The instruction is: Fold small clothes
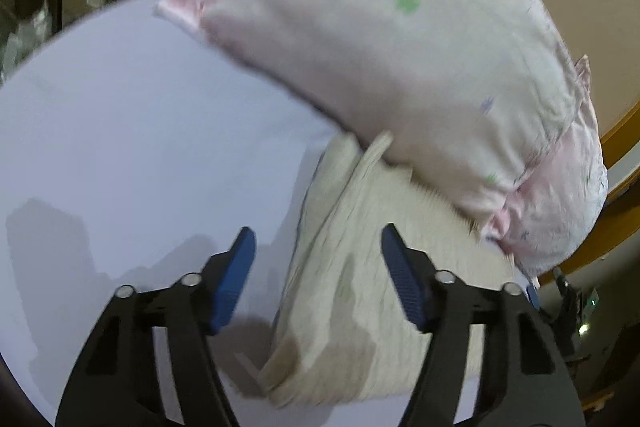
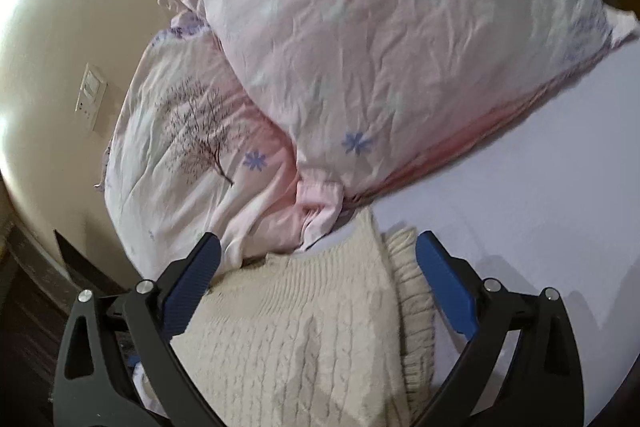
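Note:
A cream knitted sweater (image 1: 360, 291) lies folded on the white bed sheet (image 1: 140, 147), its far end against the pillows. My left gripper (image 1: 318, 247) is open and empty, hovering over the sweater's left edge. In the right wrist view the sweater (image 2: 304, 339) fills the bottom, with its ribbed hem (image 2: 416, 307) on the right side. My right gripper (image 2: 318, 251) is open wide, its fingers either side of the sweater and above it, holding nothing.
A pale pink flowered pillow (image 1: 380, 39) rests over the sweater's far end; it shows in the right wrist view (image 2: 400, 47) on top of a second pillow with a tree print (image 2: 192, 147). A beige wall with a switch plate (image 2: 91, 95) stands behind. The bed's wooden frame (image 1: 620, 143) runs at the right.

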### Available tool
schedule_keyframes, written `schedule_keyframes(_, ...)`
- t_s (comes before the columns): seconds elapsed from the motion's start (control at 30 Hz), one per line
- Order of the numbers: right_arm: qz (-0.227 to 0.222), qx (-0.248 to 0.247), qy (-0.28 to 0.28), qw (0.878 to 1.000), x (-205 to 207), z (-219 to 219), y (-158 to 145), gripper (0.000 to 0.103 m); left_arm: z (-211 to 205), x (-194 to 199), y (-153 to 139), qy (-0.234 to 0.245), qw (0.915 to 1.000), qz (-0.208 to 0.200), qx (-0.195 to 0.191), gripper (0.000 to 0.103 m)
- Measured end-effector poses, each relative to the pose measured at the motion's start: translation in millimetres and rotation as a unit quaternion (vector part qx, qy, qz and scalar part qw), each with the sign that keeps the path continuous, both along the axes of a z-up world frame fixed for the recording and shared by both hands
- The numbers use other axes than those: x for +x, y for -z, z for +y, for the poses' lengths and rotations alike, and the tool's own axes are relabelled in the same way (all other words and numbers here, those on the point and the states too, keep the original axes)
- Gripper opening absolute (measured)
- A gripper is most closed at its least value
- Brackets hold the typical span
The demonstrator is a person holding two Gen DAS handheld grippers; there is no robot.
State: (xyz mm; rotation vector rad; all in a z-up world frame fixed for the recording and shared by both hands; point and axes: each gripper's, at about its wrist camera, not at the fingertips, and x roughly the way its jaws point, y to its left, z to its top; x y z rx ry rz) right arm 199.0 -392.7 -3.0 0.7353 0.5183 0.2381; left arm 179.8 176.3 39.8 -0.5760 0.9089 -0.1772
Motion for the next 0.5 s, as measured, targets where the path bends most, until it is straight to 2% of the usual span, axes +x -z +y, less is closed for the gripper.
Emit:
schedule_keyframes(0.13,0.006,0.011,-0.01,1.0,-5.1,-1.0,-2.1,0.098,-9.2,0.2,26.8,0.027,0.9984,0.027,-0.043,0.061)
schedule_keyframes(0.23,0.013,0.029,-0.018,0.999,-3.1,-5.8,1.6,0.098,-19.4,-3.0,31.5,0.017,0.999,-0.001,-0.042,0.06)
schedule_keyframes(0.27,0.014,0.036,-0.022,0.999,-2.3,-6.9,2.3,0.098,-21.1,-4.3,32.8,0.007,0.9989,-0.004,-0.047,0.046)
schedule_keyframes(0.3,0.015,0.043,-0.026,0.999,-2.1,-8.2,2.5,0.098,-22.6,-2.8,35.7,0.003,0.9983,0.006,-0.058,0.036)
schedule_keyframes(0.33,0.014,0.05,-0.032,0.998,-1.9,-9.9,2.6,0.098,-24.8,-1.1,39.8,0.002,0.997,0.018,-0.075,0.018)
schedule_keyframes(0.37,0.012,0.054,-0.034,0.998,-2.2,-11.6,2.3,0.098,-24.7,-1.4,45.1,0.004,0.9935,0.031,-0.11,0.018)
schedule_keyframes(0.4,0.009,0.057,-0.036,0.998,-2.9,-13.3,1.4,0.098,-25.7,-3.7,42.5,0.002,0.9926,0.029,-0.118,0.017)
schedule_keyframes(0.5,-0.006,0.066,-0.035,0.997,-7.8,-23.0,-4.8,0.098,-48.6,-11.4,8.7,0.034,0.9909,-0.016,-0.129,0.015)
